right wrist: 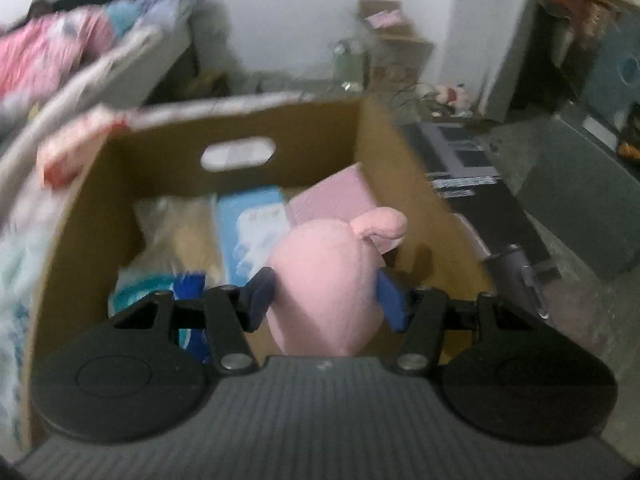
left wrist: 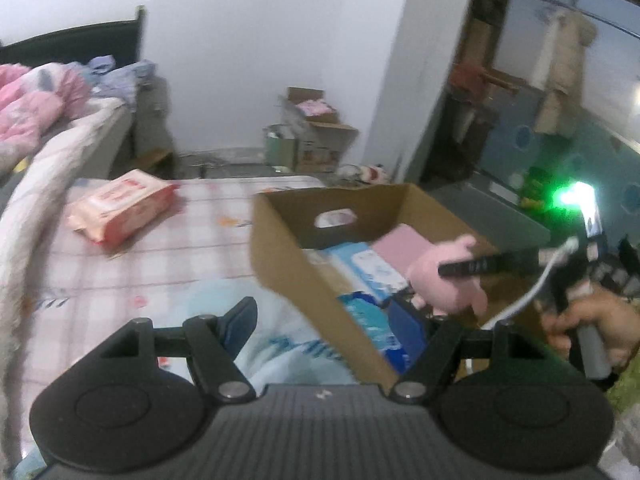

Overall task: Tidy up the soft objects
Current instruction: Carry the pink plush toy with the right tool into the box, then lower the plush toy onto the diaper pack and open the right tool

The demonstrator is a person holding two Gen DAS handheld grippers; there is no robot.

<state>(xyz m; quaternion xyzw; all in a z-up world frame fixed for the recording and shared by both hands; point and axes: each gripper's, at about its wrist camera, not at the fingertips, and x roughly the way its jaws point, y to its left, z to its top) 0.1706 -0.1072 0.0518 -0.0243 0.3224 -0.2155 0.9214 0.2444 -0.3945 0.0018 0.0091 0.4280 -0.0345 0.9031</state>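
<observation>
Right gripper [right wrist: 324,300] clamping pink plush toy [right wrist: 320,280] over cardboard box [right wrist: 168,140].
Its jaws are pressing both sides of the toy, holding it above packs lying in the box: a blue-and-white pack [right wrist: 256,224] and a pink pack [right wrist: 336,196]. The box is sitting on the bed [left wrist: 160,248]. Left gripper [left wrist: 332,316] is hovering beside the box, jaws standing apart, gripping nothing. A pink wipes pack [left wrist: 120,208] is lying on the bed, well apart from the box.

Dim room, motion blur, fisheye edges
</observation>
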